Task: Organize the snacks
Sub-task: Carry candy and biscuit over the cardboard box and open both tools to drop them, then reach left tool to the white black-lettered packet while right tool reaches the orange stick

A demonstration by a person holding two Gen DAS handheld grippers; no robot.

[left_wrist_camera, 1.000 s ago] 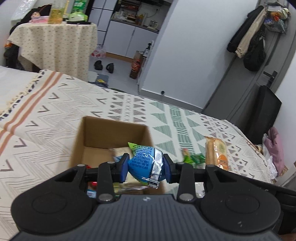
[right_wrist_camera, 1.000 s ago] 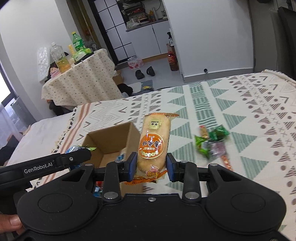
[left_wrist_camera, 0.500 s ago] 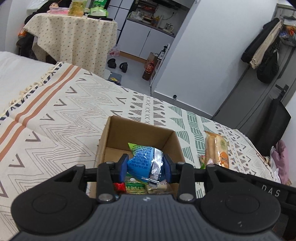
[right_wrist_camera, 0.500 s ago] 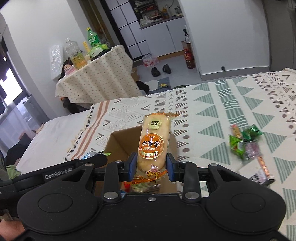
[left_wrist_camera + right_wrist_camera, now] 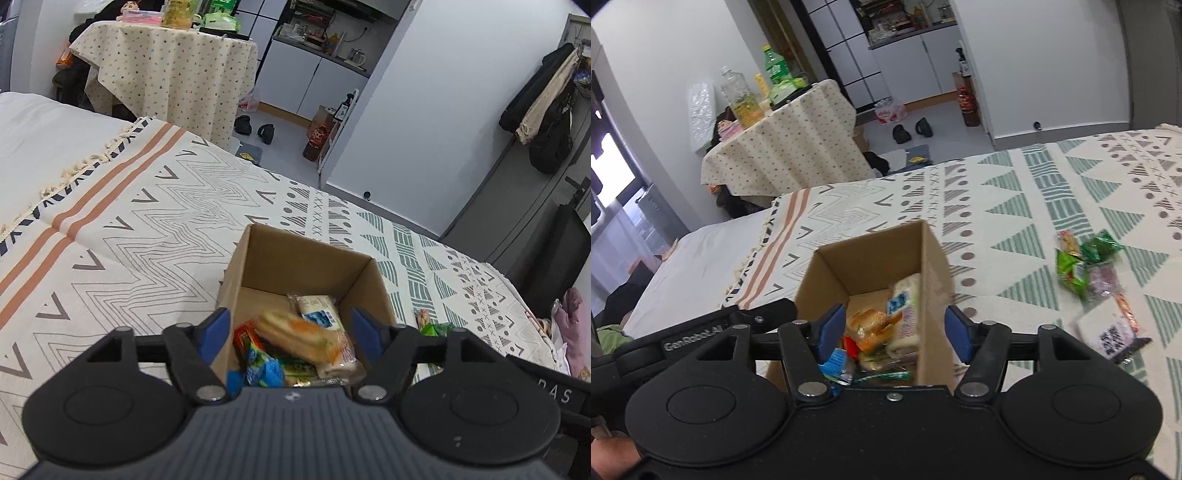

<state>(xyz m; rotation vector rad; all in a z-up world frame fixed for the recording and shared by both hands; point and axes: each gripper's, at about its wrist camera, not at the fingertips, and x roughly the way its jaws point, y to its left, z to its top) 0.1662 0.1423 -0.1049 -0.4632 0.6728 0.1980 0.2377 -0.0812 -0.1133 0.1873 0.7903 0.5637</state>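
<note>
Left gripper (image 5: 290, 330): I see my jaws spread wide with nothing between the blue pads; they hang just above the near edge of the cardboard box (image 5: 295, 258).

Right gripper (image 5: 894, 328): my jaws are equally wide and empty, poised over the same box (image 5: 866, 264), whose right wall sits between the pads.

Orange-labelled packet (image 5: 301, 338): motion-blurred in the left view, lying tilted on top of the pile inside the box; in the right view it shows as an orange and yellow wrapper (image 5: 871, 325).

Blue packet (image 5: 264, 369): at the near end of the box, partly hidden by my gripper body (only its crinkled top shows).

White wrapper with blue print (image 5: 319, 310): inside the box against the right wall.

Loose snacks (image 5: 1086, 269): green and purple packets and a white packet with a printed code (image 5: 1110, 330) lie on the patterned blanket (image 5: 1015, 192), well apart from the box on its right.

Blanket: covers the bed beneath the box.
</note>
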